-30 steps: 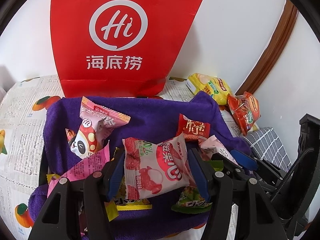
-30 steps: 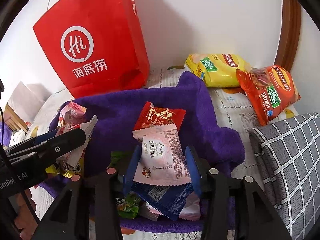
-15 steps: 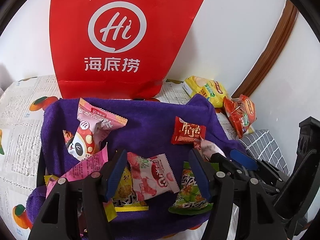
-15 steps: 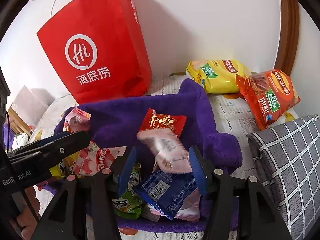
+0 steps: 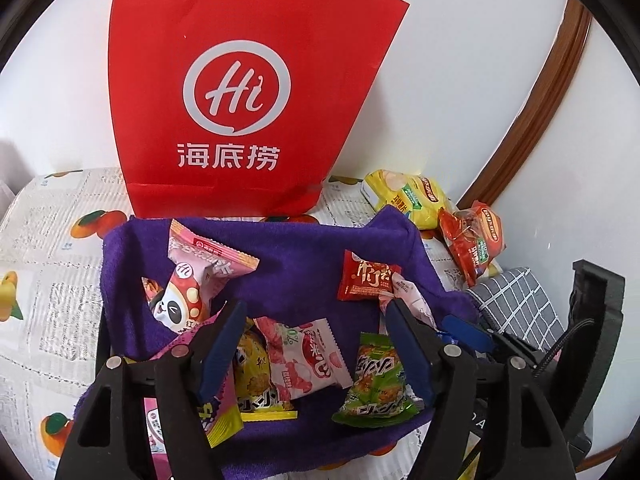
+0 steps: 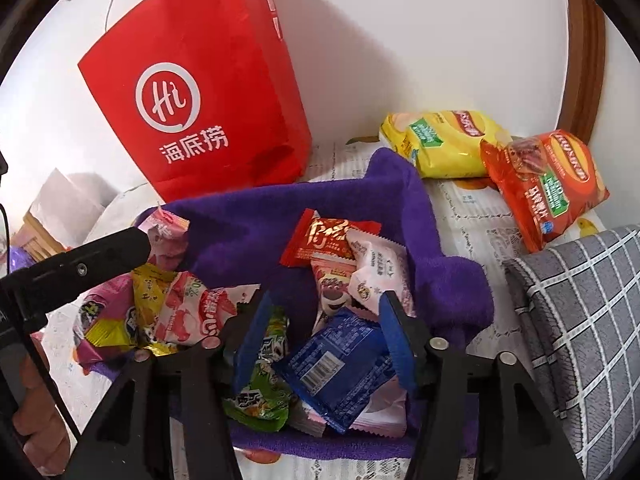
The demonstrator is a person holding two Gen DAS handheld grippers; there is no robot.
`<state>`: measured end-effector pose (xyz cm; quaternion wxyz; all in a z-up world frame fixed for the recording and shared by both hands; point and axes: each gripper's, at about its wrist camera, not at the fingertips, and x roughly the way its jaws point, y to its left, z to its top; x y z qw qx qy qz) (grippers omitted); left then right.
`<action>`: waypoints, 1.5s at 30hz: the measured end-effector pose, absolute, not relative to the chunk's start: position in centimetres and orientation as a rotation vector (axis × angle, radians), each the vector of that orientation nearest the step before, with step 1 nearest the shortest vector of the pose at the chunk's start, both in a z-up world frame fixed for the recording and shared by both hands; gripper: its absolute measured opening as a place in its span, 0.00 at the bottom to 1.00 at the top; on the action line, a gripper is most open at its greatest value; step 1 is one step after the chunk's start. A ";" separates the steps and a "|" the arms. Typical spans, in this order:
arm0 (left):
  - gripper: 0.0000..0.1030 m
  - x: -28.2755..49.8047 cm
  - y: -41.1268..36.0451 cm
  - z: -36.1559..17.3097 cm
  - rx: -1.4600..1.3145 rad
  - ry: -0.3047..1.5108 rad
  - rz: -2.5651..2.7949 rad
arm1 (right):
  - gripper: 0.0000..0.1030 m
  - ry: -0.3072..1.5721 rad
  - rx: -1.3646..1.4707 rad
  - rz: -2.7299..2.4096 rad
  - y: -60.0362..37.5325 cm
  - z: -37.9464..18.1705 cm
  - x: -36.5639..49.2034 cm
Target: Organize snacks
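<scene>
Black jaws of your left gripper and right gripper both hang released, gripping nothing. Crinkly small snack packets lie overlapped in the purple towel-lined basket just below; close carelessly and you may pinch two, or snag towel. Beyond, the red paper bag stands upright, contents hidden; yellow and orange chip bags lie outside.

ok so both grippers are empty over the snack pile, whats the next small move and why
Probably lower the right gripper and close on the blue packet. Its jaws are open and empty, and that packet lies on top of the pile between the fingers in the purple-lined basket. The left gripper is open too, over the pink-and-white packet.
</scene>
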<state>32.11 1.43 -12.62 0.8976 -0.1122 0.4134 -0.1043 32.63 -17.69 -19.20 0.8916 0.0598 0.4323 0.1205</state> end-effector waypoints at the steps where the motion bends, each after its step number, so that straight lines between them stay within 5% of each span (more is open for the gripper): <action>1: 0.70 32.1 1.4 -12.5 -0.230 0.856 -0.215 | 0.57 0.897 0.124 0.251 -17.6 -19.2 32.6; 24: 0.81 29.3 0.8 -8.4 -0.118 0.838 -0.183 | 0.69 0.891 0.166 0.197 -17.6 -14.8 28.3; 29: 0.82 25.5 1.1 -6.5 -0.135 0.821 -0.202 | 0.71 0.899 0.128 0.155 -17.6 -12.3 24.5; 34: 0.89 20.9 1.6 -5.8 -0.146 0.820 -0.198 | 0.92 0.868 0.121 0.133 -17.6 -10.3 19.8; 45: 0.94 11.1 1.2 -4.7 -0.015 0.764 -0.147 | 0.92 0.821 0.079 0.107 -17.5 -7.2 11.1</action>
